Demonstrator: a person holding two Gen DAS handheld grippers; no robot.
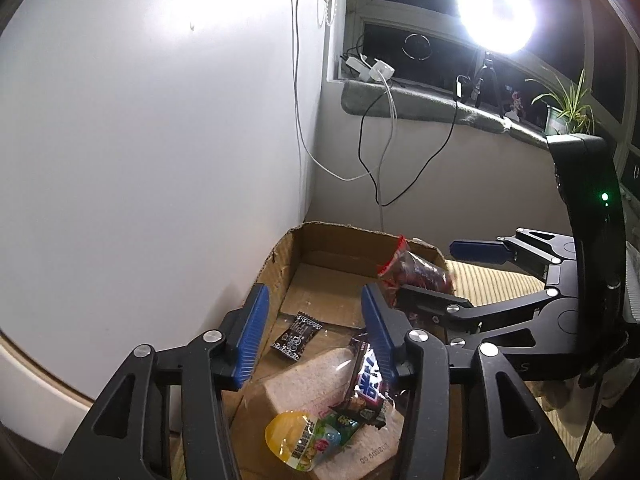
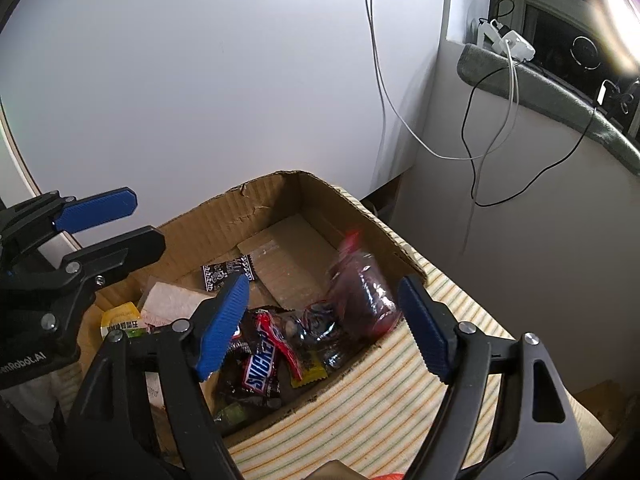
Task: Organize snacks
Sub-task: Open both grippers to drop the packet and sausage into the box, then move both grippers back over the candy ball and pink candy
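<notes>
An open cardboard box (image 1: 340, 229) (image 2: 256, 189) holds the snacks: a black sachet (image 1: 296, 336) (image 2: 228, 272), a pale wafer pack (image 1: 308, 384) (image 2: 172, 300), a yellow jelly cup (image 1: 296, 440) (image 2: 120, 320) and a Snickers bar (image 1: 370, 372) (image 2: 262, 372). My left gripper (image 1: 314, 296) (image 2: 148, 220) hovers open over the box's left side with nothing between its pads. My right gripper (image 2: 323, 284) (image 1: 426, 270) is open wide over the right side. A blurred dark red packet (image 2: 364, 300) (image 1: 420, 270) lies between its jaws against the box's right wall, touching neither pad.
The box stands on a striped mat (image 2: 400, 400) (image 1: 492, 280) in a corner by a white wall (image 1: 160, 120). White and black cables (image 1: 376, 152) hang from the windowsill (image 1: 420, 100), which carries a bright ring light (image 1: 496, 12) and a potted plant (image 1: 568, 108).
</notes>
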